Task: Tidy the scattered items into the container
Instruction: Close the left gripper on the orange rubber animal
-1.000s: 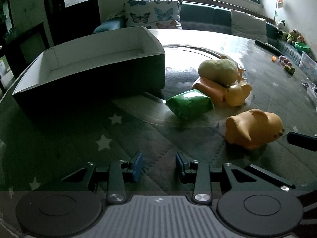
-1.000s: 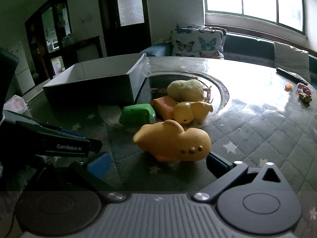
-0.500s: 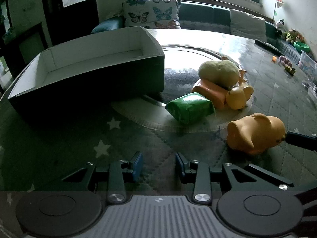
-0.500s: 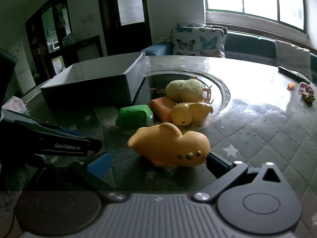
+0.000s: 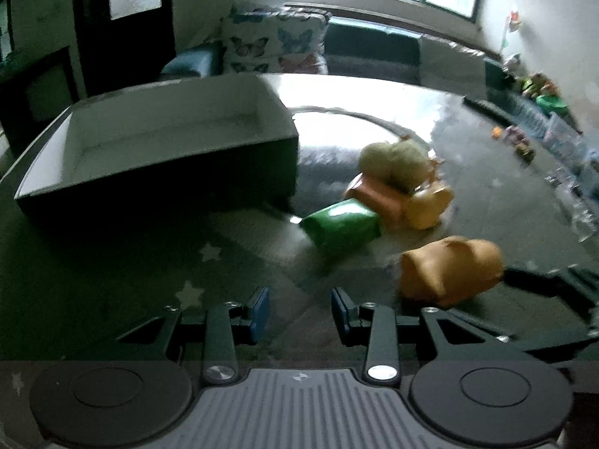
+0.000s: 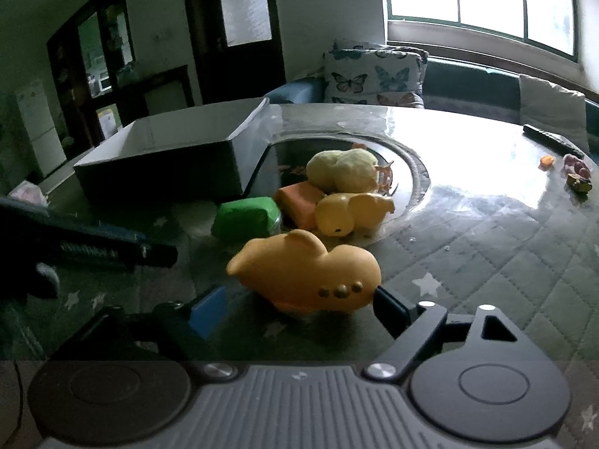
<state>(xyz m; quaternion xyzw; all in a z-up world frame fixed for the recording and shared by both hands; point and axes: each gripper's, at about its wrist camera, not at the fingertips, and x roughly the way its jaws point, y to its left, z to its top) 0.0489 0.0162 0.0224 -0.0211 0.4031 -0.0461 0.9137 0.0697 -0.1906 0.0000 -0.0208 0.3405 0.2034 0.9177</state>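
Observation:
An orange submarine-shaped toy (image 6: 307, 273) (image 5: 449, 269) lies on the table between the fingers of my right gripper (image 6: 299, 312). Its jaws are closing: the right finger (image 6: 389, 312) touches the toy's end, while the blue left pad (image 6: 207, 310) is still apart from it. Behind it lie a green block (image 6: 245, 220), an orange block (image 6: 299, 202), a yellow duck (image 6: 348, 213) and a pale plush (image 6: 342, 168). The dark box with a white inside (image 5: 161, 138) stands at the back left. My left gripper (image 5: 299, 314) is open over the cloth with nothing between its pads.
The round table (image 6: 486, 243) has a quilted star cloth under glass and a raised turntable ring (image 6: 415, 172). A remote (image 6: 550, 138) and small toys (image 6: 578, 172) lie at its far right. A sofa with a butterfly cushion (image 6: 374, 75) stands behind.
My right gripper's fingers have drawn in around the orange toy, and the right finger now touches it. The left wrist view has tipped slightly and blurred.

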